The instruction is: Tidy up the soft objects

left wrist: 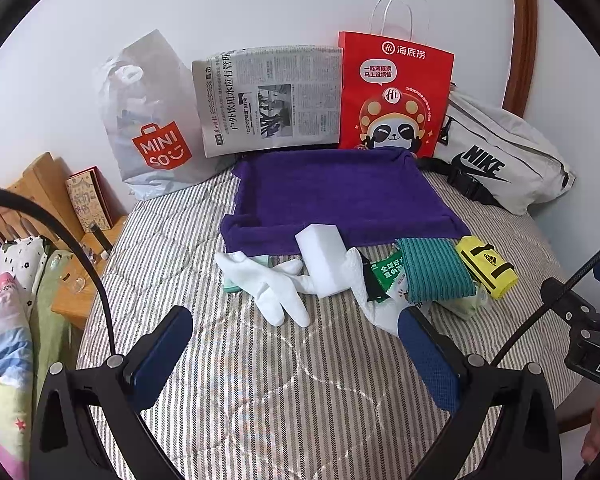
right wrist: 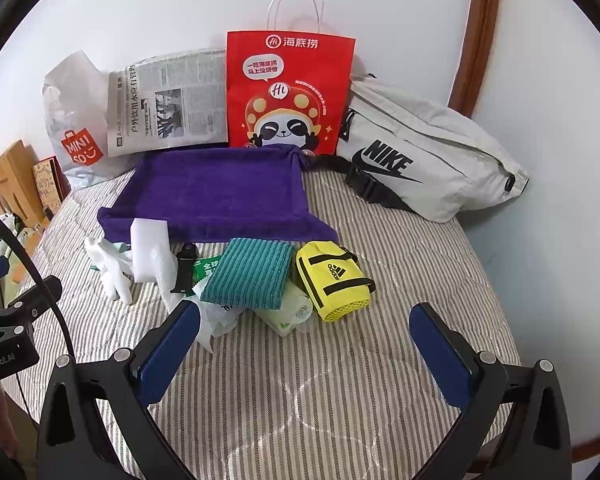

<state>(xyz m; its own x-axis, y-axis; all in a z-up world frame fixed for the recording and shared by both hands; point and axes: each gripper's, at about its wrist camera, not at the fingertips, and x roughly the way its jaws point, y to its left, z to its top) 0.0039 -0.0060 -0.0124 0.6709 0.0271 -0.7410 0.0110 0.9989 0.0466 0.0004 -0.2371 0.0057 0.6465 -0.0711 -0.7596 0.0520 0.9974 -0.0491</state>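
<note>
A purple cloth tray [left wrist: 340,196] [right wrist: 220,196] lies on the striped bed. In front of it sits a heap of soft things: white gloves [left wrist: 276,288] [right wrist: 114,268], a white sponge block [left wrist: 324,260] [right wrist: 149,248], a teal ribbed cloth [left wrist: 434,270] [right wrist: 248,272], a yellow Adidas pouch [left wrist: 486,266] [right wrist: 334,278], a green packet [left wrist: 386,276] [right wrist: 206,270] and a pale tissue pack [right wrist: 290,312]. My left gripper [left wrist: 296,340] is open and empty, just short of the gloves. My right gripper [right wrist: 304,334] is open and empty, just short of the tissue pack.
Against the wall stand a Miniso plastic bag [left wrist: 148,120], a newspaper [left wrist: 268,100], a red paper bag [left wrist: 396,92] and a grey Nike waist bag [left wrist: 500,152]. A wooden bedside stand [left wrist: 60,208] and folded bedding [left wrist: 8,320] are on the left.
</note>
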